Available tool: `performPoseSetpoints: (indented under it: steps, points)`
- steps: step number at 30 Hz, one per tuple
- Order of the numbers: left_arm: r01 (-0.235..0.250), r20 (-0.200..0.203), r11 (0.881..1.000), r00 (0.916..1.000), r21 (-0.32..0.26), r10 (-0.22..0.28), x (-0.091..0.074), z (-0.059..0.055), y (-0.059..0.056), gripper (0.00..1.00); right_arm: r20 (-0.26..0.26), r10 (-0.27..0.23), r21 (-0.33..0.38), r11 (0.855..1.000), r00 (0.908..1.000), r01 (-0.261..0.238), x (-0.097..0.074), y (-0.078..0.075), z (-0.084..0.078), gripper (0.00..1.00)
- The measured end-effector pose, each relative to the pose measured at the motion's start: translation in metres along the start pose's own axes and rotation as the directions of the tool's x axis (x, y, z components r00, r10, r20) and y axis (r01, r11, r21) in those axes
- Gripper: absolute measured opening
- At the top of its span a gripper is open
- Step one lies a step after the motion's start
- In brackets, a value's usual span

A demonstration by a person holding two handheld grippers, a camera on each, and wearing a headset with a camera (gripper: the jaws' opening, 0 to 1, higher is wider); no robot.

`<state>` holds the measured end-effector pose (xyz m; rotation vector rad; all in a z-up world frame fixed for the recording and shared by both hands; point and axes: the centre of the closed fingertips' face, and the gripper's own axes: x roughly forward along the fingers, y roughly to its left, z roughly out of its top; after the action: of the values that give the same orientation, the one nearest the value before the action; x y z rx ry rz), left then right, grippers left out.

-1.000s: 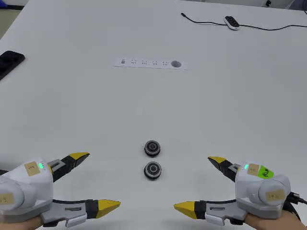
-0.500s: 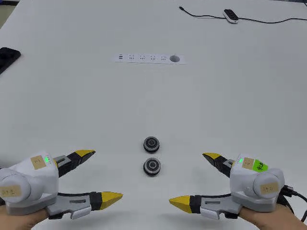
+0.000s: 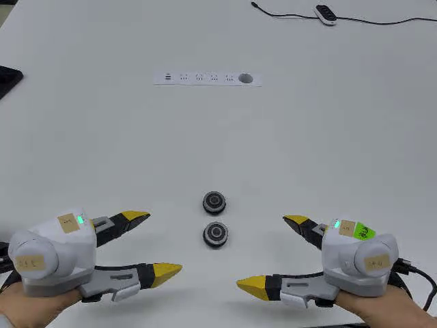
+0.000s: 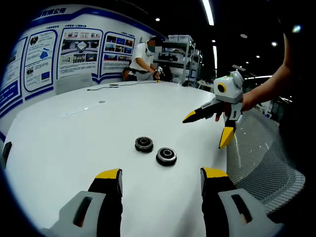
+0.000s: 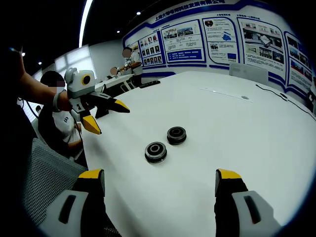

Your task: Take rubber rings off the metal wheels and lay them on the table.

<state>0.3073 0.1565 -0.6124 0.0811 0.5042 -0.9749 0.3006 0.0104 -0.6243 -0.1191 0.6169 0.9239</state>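
Two small metal wheels with black rubber rings lie flat on the white table, one behind the other: the far wheel [image 3: 214, 202] [image 4: 143, 143] [image 5: 176, 135] and the near wheel [image 3: 216, 234] [image 4: 166, 156] [image 5: 155, 151]. My left gripper [image 3: 151, 244] [image 4: 160, 178] is open at the lower left, its yellow tips pointing toward the wheels. My right gripper [image 3: 274, 253] [image 5: 158, 179] is open at the lower right, facing them from the other side. Both are clear of the wheels, with nothing between their jaws.
A white power strip [image 3: 203, 78] lies across the middle of the table [image 3: 328, 137]. A black cable with a remote [image 3: 325, 14] runs along the far right edge. A dark object [image 3: 7, 76] sits at the left edge. People stand beyond the table's far end.
Both grippers have edged inward toward the wheels, the left one more. The rest of the shift is the head camera's own. The wheels have not moved.
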Motion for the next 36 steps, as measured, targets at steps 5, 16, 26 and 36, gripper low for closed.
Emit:
performPoseSetpoints:
  steps: [5,16,26,36]
  points:
    - [0.010,-0.007,1.000,0.9999,0.007,-0.010,0.004,0.002,-0.002,0.63,0.000,0.002,0.006,1.000,1.0000,-0.002,0.001,0.000,-0.001,0.93]
    - [0.036,-0.036,0.999,0.9987,0.033,-0.034,0.015,0.006,-0.015,0.53,0.000,0.014,0.014,1.000,0.9999,-0.014,0.005,0.003,-0.001,0.93]
    - [0.066,-0.068,0.996,0.9958,0.065,-0.061,0.029,0.006,-0.021,0.46,-0.004,0.022,0.021,1.000,0.9997,-0.022,0.009,0.007,-0.003,0.92]
    - [0.074,-0.092,0.992,0.9936,0.098,-0.065,0.044,0.009,-0.025,0.34,-0.006,0.027,0.025,0.999,0.9996,-0.027,0.010,0.006,-0.004,0.91]
